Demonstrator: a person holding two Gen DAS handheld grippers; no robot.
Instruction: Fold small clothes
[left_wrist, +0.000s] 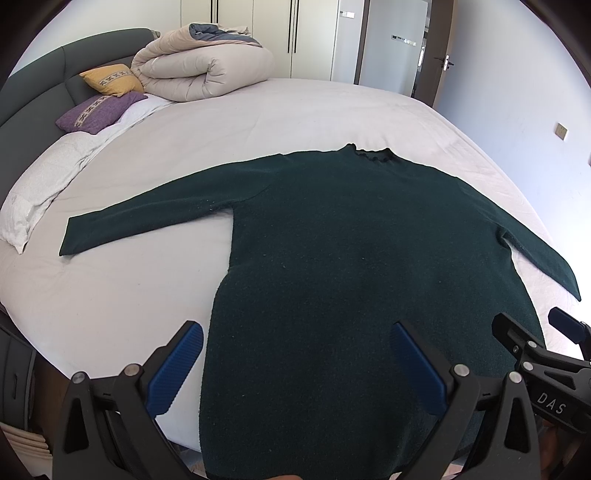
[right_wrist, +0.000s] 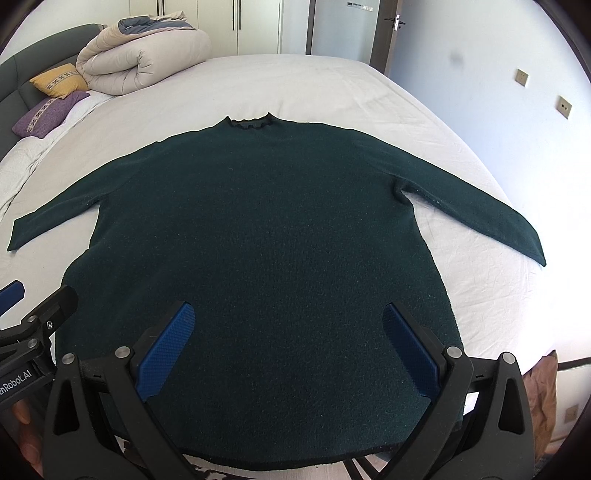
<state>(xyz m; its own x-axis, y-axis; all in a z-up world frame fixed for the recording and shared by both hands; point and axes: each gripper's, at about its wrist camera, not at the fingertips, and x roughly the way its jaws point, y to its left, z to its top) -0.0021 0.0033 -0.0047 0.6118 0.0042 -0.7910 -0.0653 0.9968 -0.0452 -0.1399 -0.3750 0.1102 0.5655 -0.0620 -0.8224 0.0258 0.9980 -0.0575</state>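
Observation:
A dark green long-sleeved sweater (left_wrist: 351, 240) lies flat on the white bed (left_wrist: 147, 295), collar away from me, both sleeves spread out sideways. It fills the right wrist view (right_wrist: 266, 229) too. My left gripper (left_wrist: 295, 339) is open and empty, hovering over the sweater's lower left hem. My right gripper (right_wrist: 288, 321) is open and empty above the lower middle of the sweater. The right gripper also shows at the right edge of the left wrist view (left_wrist: 532, 328). The left gripper shows at the left edge of the right wrist view (right_wrist: 37, 295).
A rolled beige duvet (left_wrist: 203, 66) sits at the head of the bed, with a yellow pillow (left_wrist: 110, 79) and a purple pillow (left_wrist: 96, 112) beside it. A dark headboard (left_wrist: 33, 85) is at far left. Wardrobes and a door (left_wrist: 388, 40) stand behind the bed.

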